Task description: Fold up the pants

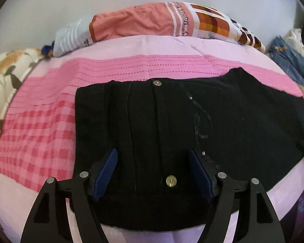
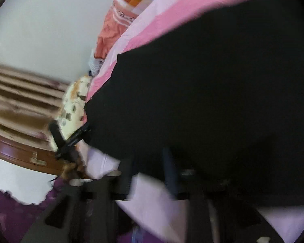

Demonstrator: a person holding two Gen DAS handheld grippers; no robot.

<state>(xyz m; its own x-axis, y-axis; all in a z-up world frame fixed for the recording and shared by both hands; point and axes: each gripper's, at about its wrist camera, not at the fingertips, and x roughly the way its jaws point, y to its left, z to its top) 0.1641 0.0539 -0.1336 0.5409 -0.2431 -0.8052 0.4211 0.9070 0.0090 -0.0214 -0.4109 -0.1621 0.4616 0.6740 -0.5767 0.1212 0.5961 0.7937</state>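
Black pants (image 1: 172, 125) lie folded on the bed, waistband toward me, with a silver button (image 1: 157, 83) at the far edge and a brass button (image 1: 170, 181) near my left gripper. My left gripper (image 1: 153, 160) is open, its blue pads (image 1: 106, 174) either side of the near edge of the pants, holding nothing. In the blurred right wrist view the pants (image 2: 212, 91) fill the frame. My right gripper (image 2: 150, 164) is open at their near edge over the lilac sheet. The left gripper and the hand holding it also show in the right wrist view (image 2: 71, 141).
A pink checked blanket (image 1: 50, 125) lies under the pants on a lilac sheet (image 1: 162, 44). A rolled orange patterned quilt (image 1: 152, 22) lies along the wall. A floral pillow (image 1: 6, 70) is at left, blue clothes (image 1: 293, 60) at right. A wooden bed frame (image 2: 20, 151) shows at left.
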